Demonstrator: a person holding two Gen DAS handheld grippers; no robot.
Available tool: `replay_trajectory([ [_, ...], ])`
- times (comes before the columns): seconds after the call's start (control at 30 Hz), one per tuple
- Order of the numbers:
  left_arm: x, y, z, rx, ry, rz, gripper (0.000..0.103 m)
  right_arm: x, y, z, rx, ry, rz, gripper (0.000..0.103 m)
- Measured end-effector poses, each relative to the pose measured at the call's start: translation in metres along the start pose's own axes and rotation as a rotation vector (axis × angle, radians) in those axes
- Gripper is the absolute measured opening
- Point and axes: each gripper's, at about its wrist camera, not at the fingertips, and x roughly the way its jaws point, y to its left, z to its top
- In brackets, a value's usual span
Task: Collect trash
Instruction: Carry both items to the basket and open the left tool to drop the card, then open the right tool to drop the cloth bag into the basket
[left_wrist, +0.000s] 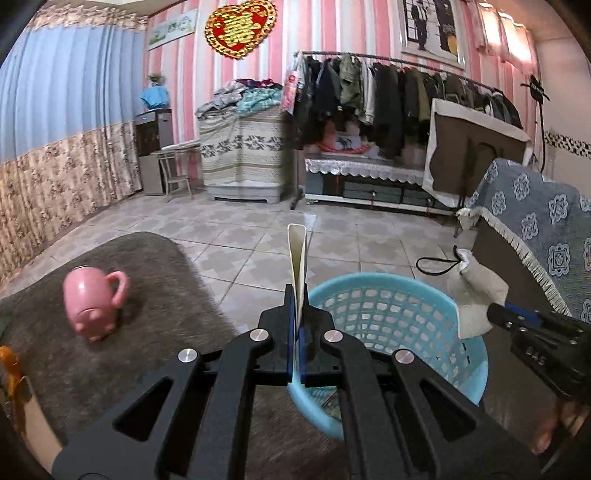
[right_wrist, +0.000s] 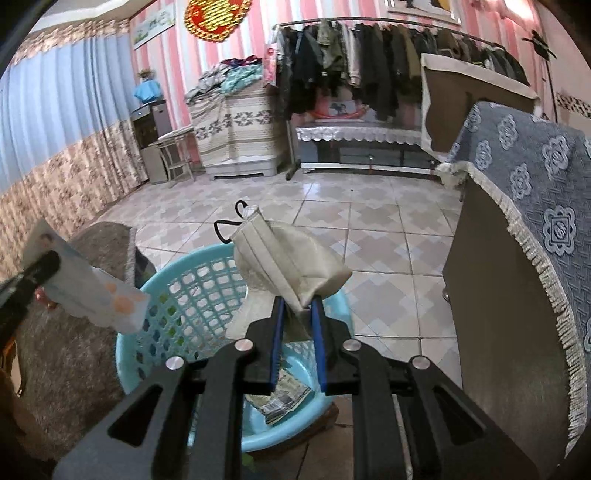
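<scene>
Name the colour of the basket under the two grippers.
Light blue basket, clearest in the right wrist view.

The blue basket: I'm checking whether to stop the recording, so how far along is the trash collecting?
Done: one crumpled wrapper lies in the blue basket. In hand: the left gripper is shut on a flat packet and the right gripper is shut on a beige face mask, both near or above the basket, unreleased. Left: dropping both. The pink mug on the grey rug stays untouched.
</scene>
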Motion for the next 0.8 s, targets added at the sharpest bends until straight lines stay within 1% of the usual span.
replay_trajectory([
  [0.1,0.016,-0.013,0.004,0.013,0.024,-0.023,0.000,0.003,-0.001,-0.001,0.014,0.006,0.009,0.016],
  [0.17,0.022,-0.018,0.004,0.026,0.026,-0.014,0.002,0.006,0.000,-0.002,0.013,0.012,0.014,0.016],
  [0.2,0.024,-0.020,0.002,0.035,0.030,-0.012,0.012,0.007,0.000,-0.002,0.013,0.015,0.017,0.016],
  [0.23,0.025,-0.022,0.001,0.036,0.029,-0.008,0.031,0.008,0.001,-0.002,0.010,0.019,0.021,0.016],
  [0.27,0.025,-0.023,-0.001,0.036,0.026,-0.001,0.044,0.009,0.001,-0.002,0.007,0.020,0.020,0.016],
  [0.3,0.024,-0.023,-0.002,0.035,0.019,0.007,0.060,0.010,0.001,-0.002,0.004,0.021,0.020,0.016],
  [0.33,0.022,-0.023,-0.003,0.038,0.008,0.021,0.066,0.010,0.002,-0.002,0.001,0.020,0.021,0.016],
  [0.4,0.019,-0.023,-0.001,0.047,-0.003,0.041,0.067,0.011,0.003,-0.001,-0.003,0.018,0.023,0.016],
  [0.53,0.009,-0.004,0.005,-0.005,-0.036,0.099,0.086,0.012,0.009,-0.003,-0.016,0.021,0.025,0.016],
  [0.67,0.002,0.026,0.009,-0.061,-0.054,0.167,0.095,0.017,0.021,-0.007,-0.030,0.032,0.038,0.016],
  [0.73,0.000,0.040,0.010,-0.097,-0.054,0.180,0.095,0.022,0.028,-0.008,-0.040,0.042,0.044,0.019],
  [0.8,-0.001,0.049,0.009,-0.114,-0.052,0.193,0.096,0.025,0.036,-0.011,-0.050,0.053,0.053,0.019],
])
